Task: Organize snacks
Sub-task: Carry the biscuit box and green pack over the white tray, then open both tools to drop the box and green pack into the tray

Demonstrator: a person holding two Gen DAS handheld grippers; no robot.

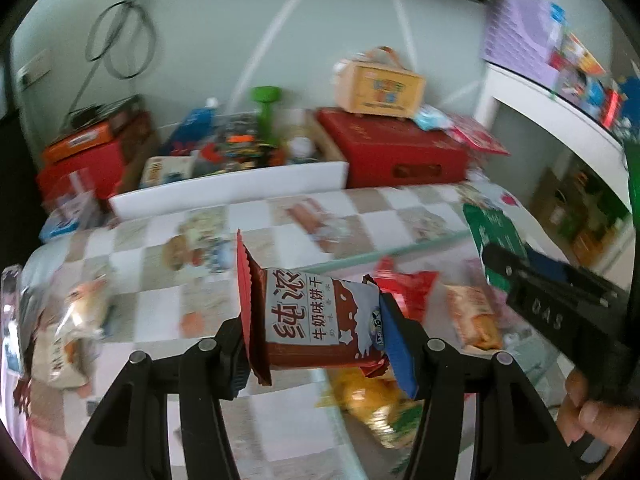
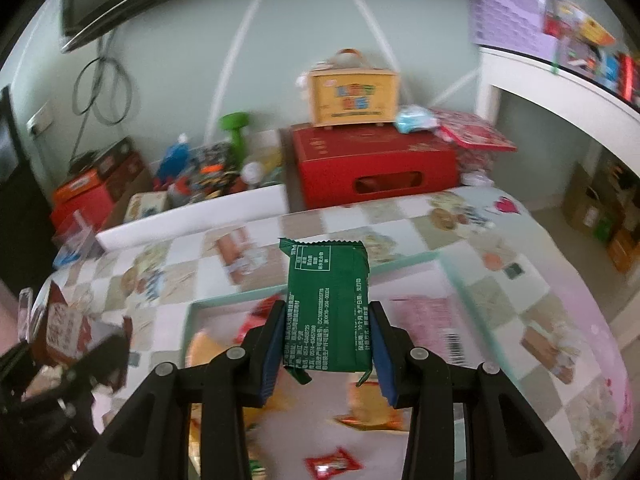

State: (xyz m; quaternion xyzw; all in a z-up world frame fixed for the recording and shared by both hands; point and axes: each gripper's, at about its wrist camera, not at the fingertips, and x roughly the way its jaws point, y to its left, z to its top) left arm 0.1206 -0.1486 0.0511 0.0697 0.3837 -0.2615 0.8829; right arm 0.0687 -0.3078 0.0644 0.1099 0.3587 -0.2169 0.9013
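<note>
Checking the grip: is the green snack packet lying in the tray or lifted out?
Lifted out: the right gripper clamps the green packet above the tray.

Brown biscuit packet point(image 1: 316, 320): glossy plastic film, crimped serrated ends. Green snack packet point(image 2: 326, 308): matt-looking film, fine white print, serrated top edge. Left gripper point(image 1: 316, 344) and right gripper point(image 2: 325, 354): matt black plastic, silvery metal pins, ribbed blue pads. Checked tablecloth point(image 2: 500, 308): smooth, slight sheen. Red box point(image 2: 374, 164): cardboard.

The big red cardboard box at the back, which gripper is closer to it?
Right, probably. The big red cardboard box sits ahead of the right gripper holding a green packet. The left gripper, holding a brown biscuit packet, is farther left.
</note>
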